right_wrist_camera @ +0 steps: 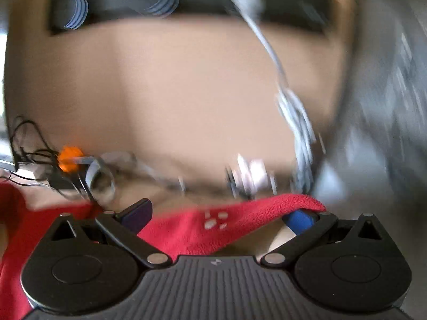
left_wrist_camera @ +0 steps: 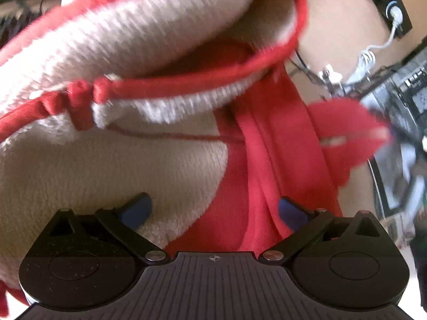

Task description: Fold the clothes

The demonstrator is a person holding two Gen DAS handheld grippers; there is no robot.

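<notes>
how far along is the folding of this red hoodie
Early. Nothing looks folded: the red hoodie is bunched, its fleece-lined hood gaping. In hand: both grippers open against the fabric, left gripper at the body, right gripper at an edge. Left: flattening it on the table and every fold.

Bare tan table (right_wrist_camera: 186,93) lies open ahead, bounded by tangled cables (right_wrist_camera: 293,112) and a black bar (right_wrist_camera: 186,0)

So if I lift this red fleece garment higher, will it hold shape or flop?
Likely flop: the garment already hangs in soft folds and drapes across the left gripper. The thick cream lining suggests some bulk, so it may sag. Its fuzzy pile probably grips the right gripper rather than slipping.
</notes>
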